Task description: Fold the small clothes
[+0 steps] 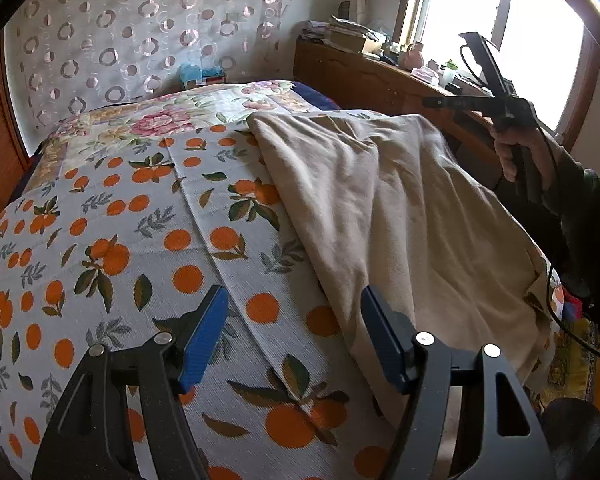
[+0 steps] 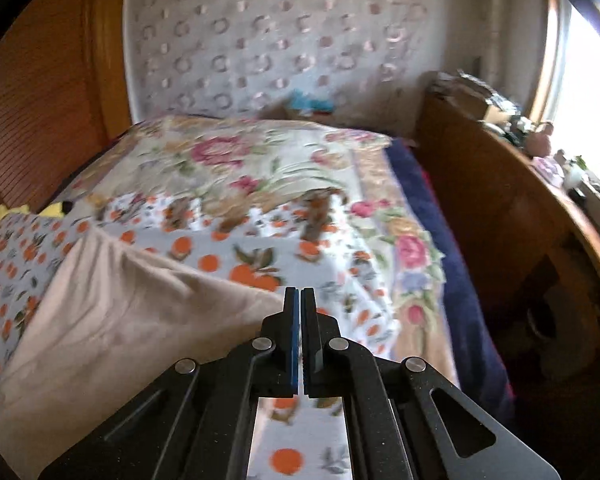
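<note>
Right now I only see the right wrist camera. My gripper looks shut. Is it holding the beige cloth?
Observer: No. The left wrist view shows the right gripper up in the air beside the cloth, with nothing in it.
Operator: Where is the other gripper?
Observer: The left gripper is open, low over the orange-print sheet at the cloth's edge.
Operator: Is it touching the cloth?
Observer: One blue pad sits right at the edge; I cannot tell if it touches.
</note>
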`<state>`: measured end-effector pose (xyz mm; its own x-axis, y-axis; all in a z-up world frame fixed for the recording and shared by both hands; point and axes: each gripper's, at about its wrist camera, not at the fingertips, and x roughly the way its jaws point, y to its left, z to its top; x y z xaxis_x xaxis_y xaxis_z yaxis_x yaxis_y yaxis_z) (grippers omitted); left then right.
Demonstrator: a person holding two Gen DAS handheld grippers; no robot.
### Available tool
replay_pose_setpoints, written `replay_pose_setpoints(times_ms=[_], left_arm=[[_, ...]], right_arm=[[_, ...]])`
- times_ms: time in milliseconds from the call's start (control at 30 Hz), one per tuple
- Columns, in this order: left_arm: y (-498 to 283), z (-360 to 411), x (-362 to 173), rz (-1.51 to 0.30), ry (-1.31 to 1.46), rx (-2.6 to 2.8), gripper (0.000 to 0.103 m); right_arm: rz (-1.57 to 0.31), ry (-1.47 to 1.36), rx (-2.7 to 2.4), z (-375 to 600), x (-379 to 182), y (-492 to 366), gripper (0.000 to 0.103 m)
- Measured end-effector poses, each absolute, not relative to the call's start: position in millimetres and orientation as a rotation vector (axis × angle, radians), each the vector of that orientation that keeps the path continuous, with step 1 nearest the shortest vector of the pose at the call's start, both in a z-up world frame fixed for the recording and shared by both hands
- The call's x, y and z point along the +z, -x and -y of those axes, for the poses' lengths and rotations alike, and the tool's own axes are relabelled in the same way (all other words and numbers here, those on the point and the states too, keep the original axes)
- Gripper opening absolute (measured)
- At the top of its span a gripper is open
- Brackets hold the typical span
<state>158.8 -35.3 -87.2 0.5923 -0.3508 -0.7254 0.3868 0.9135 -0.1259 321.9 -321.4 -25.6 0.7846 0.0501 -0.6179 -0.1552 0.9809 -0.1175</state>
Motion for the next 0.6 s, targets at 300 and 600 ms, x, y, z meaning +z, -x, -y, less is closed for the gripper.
replay_pose_setpoints(times_ms=[300, 600], left_arm=[[-132.8, 43.6, -83.6, -0.811, -0.059, -0.443, 0.070], [-102.6, 51.1, -89.3, -0.803, -0.069, -0.465, 0.070]], right_arm=[[-0.685, 0.199, 0.151, 309.1, -12.1, -277.1, 0.039], [-0.675, 0.216, 0.266, 291.1, -36.2, -163.5, 0.044]])
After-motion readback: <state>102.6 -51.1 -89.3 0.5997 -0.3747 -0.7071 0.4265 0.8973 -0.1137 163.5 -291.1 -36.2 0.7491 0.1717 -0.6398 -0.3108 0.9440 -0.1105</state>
